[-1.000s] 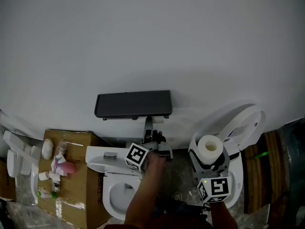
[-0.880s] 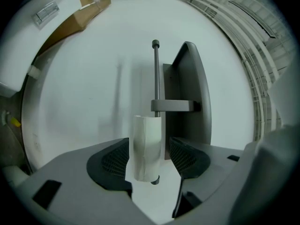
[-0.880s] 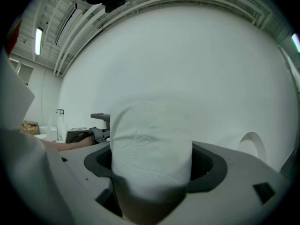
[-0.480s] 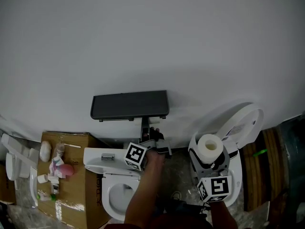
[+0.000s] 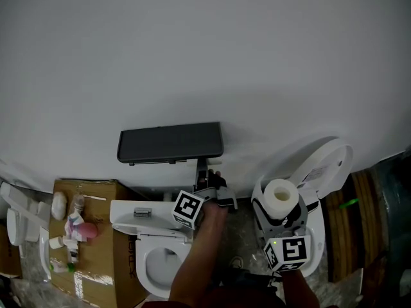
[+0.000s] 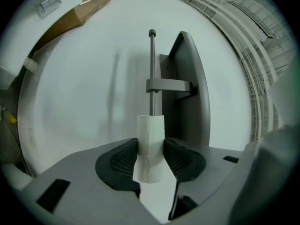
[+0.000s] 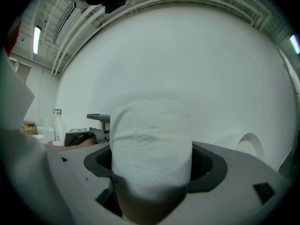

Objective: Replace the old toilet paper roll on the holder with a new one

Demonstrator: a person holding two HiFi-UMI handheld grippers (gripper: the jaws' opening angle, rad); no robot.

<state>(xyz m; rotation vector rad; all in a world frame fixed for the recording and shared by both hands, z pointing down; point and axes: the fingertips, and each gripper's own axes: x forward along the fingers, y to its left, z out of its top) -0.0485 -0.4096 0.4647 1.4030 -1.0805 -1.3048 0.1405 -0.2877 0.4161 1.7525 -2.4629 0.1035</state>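
Observation:
The old roll (image 6: 150, 144), a thin white tube nearly bare of paper, stands between the pads of my left gripper (image 6: 150, 157), which is shut on it. Right behind it the holder's metal rod (image 6: 152, 74) runs on, fixed by a bracket to the dark shelf (image 6: 187, 78). In the head view that left gripper (image 5: 209, 183) sits just under the dark shelf (image 5: 170, 143) at the rod (image 5: 201, 167). My right gripper (image 5: 280, 215) is shut on the full new roll (image 5: 281, 197) and holds it upright, to the right of the holder. The new roll (image 7: 151, 146) fills the right gripper view.
A white wall takes up most of the head view. Below the holder stand a toilet bowl (image 5: 149, 263) and its cistern top (image 5: 131, 212). A raised white seat (image 5: 329, 164) is at the right. A cardboard box (image 5: 103, 262) with small toiletries sits at the left.
My left gripper has shifted slightly to the right under the shelf. The right gripper and the new roll have stayed where they were.

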